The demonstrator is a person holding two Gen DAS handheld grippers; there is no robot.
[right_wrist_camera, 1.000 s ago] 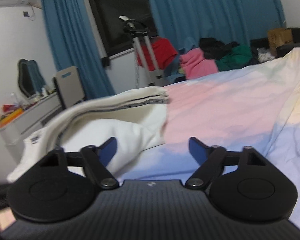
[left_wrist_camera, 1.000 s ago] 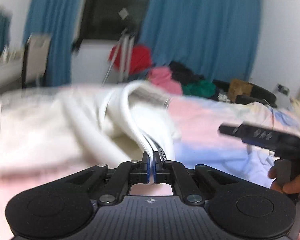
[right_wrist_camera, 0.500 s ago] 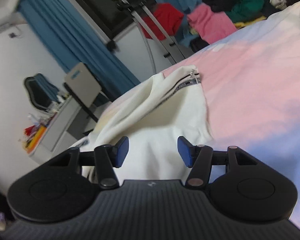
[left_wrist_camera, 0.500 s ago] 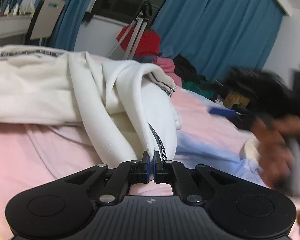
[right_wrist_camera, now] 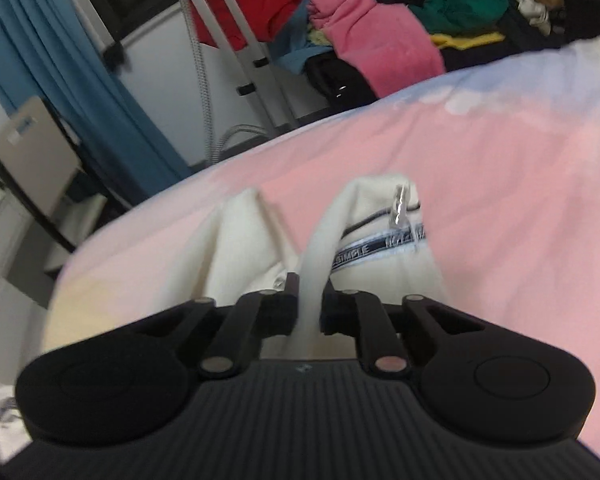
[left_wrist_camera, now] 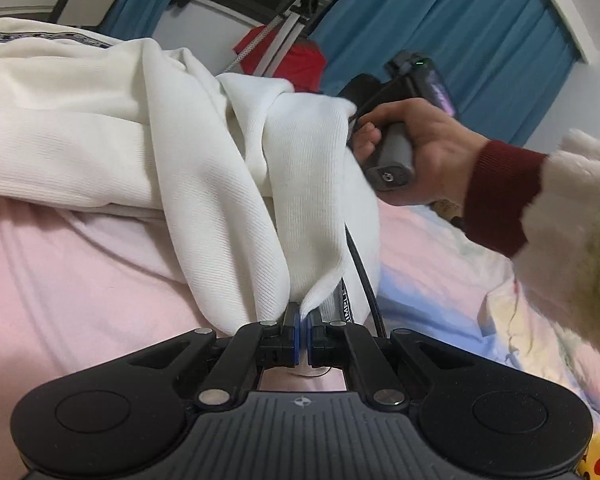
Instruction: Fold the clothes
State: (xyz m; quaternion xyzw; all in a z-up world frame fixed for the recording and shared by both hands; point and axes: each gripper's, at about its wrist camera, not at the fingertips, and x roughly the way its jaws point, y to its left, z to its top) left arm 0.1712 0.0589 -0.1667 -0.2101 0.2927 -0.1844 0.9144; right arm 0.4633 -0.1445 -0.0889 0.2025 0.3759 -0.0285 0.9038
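The left gripper (left_wrist_camera: 302, 330) is pinching a hem of the white garment (left_wrist_camera: 180, 152), its blue pads nearly together on the cloth. The garment is lying bunched on the pink bedsheet (left_wrist_camera: 60, 280), its banded edge rising away from the gripper. To the right of that garment, the right gripper (right_wrist_camera: 309, 304) is clamping a thick cream fold, beside the lettered band (right_wrist_camera: 376, 246). Both grips seem secure; judging from this, lifting evenly and keeping the edge taut should be giving a clean fold.
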